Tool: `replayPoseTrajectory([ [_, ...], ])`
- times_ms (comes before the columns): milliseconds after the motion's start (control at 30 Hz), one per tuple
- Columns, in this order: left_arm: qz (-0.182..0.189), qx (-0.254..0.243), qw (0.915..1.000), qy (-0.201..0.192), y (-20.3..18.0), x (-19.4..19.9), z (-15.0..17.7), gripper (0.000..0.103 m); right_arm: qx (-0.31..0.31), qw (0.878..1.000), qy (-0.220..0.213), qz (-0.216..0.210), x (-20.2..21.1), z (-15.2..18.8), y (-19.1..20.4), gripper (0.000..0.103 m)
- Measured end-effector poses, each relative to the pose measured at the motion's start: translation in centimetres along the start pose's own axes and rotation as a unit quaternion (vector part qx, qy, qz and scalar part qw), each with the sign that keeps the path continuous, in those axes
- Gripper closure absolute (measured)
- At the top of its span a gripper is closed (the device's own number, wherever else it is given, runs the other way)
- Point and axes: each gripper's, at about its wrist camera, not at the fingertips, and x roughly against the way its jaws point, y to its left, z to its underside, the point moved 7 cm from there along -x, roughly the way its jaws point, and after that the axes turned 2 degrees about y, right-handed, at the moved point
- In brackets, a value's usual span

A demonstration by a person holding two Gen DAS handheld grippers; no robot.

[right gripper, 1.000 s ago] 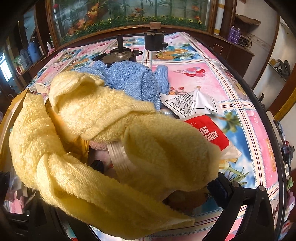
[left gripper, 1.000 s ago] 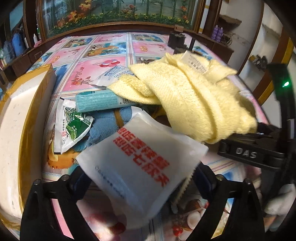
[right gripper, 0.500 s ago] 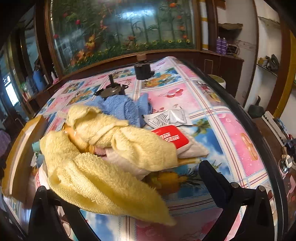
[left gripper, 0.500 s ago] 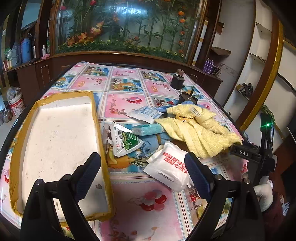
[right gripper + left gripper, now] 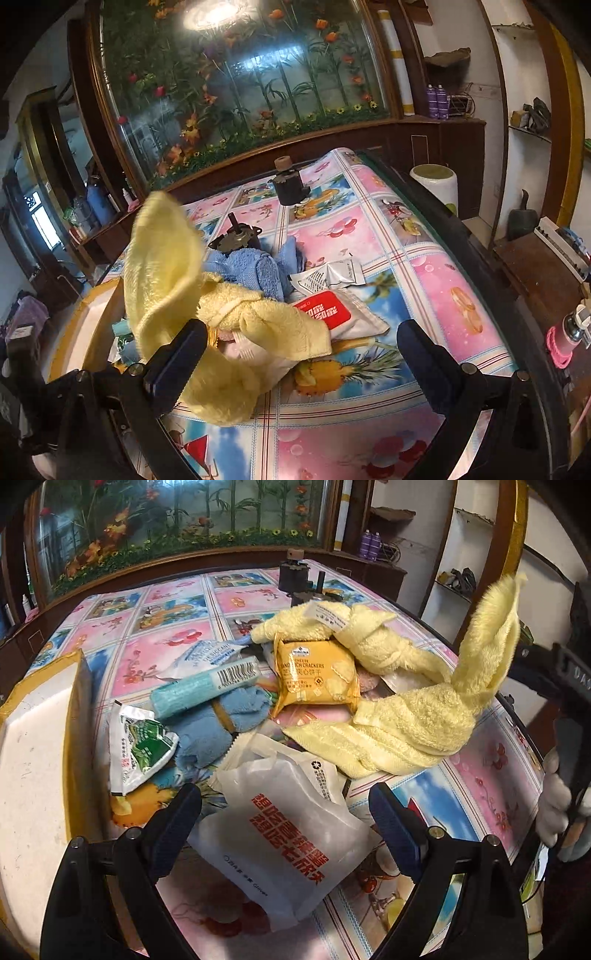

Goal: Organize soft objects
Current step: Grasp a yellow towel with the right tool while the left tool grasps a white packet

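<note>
A yellow towel (image 5: 406,716) lies across the pile of soft things, and one end of it (image 5: 491,635) stands up in the air at the right, blurred. An orange cracker packet (image 5: 317,672) lies bare beside it. A blue towel (image 5: 221,731) lies under a teal tube (image 5: 203,686). My left gripper (image 5: 288,818) is open, with a white bag with red print (image 5: 288,842) lying on the table between its fingers. My right gripper (image 5: 301,354) is open; the yellow towel (image 5: 258,325) lies just past it, brushing its left finger (image 5: 177,358), with the flap (image 5: 162,258) raised.
A white foam box with yellow tape (image 5: 37,757) stands at the left. A green-and-white sachet (image 5: 140,746), a silver sachet (image 5: 328,280), a red-and-white packet (image 5: 325,314) and two dark metal parts (image 5: 290,188) lie on the patterned tablecloth (image 5: 424,280). A gloved hand (image 5: 554,805) holds the right gripper.
Both grippers pulled back from the pile, then the left came close again. The yellow towel's end has been flipped up, uncovering the orange cracker packet.
</note>
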Motion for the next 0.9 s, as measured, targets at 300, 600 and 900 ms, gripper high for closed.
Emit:
replayPoseTrajectory([
  [300, 0.062, 0.005, 0.9979, 0.02, -0.5, 2.1, 2.3, 0.06, 0.078, 0.995, 0.067, 0.011, 0.9, 3.1, 0.7, 0.0],
  [600, 0.067, 0.007, 0.9977, 0.004, -0.1, 4.9, 4.2, 0.03, 0.191, 0.975, 0.084, -0.075, 1.1, 3.5, 8.2, 0.0],
  [900, 0.054, -0.035, 0.9969, 0.044, -3.2, 2.3, 6.1, 0.027, 0.29, 0.944, 0.146, -0.064, -4.7, 4.9, 11.9, 0.007],
])
